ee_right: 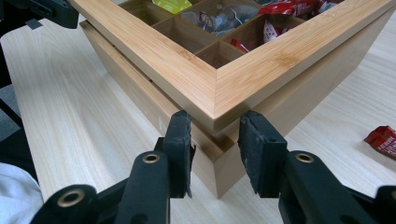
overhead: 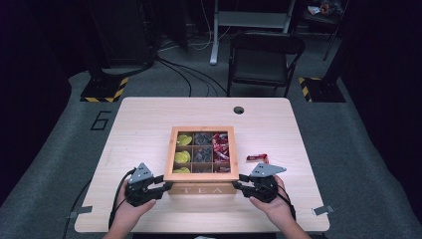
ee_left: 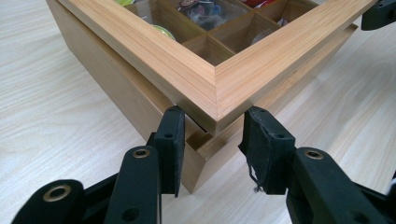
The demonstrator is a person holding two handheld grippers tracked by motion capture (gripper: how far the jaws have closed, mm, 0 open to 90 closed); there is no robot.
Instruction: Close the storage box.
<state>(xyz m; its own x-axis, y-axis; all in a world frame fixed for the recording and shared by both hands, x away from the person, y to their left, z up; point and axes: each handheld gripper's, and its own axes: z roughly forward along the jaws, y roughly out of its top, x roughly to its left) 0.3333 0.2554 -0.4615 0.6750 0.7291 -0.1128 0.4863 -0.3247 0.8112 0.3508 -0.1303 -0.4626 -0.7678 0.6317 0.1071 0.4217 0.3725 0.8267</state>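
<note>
A wooden tea box (overhead: 201,189) marked TEA stands at the table's near middle. Its window-framed lid (overhead: 201,176) is lifted a little at the front, with a gap over the box body (ee_left: 140,100). My left gripper (overhead: 165,185) is shut on the lid's front left corner (ee_left: 215,95), a pad pressed on each side. The right gripper (overhead: 239,181) is shut the same way on the front right corner (ee_right: 215,95). Through the lid I see yellow-green, grey and red tea packets (overhead: 202,147) in compartments.
A loose red packet (overhead: 257,158) lies on the table (overhead: 139,129) right of the box, also in the right gripper view (ee_right: 383,140). A cable hole (overhead: 239,110) is near the far edge. A black chair (overhead: 263,55) stands behind the table.
</note>
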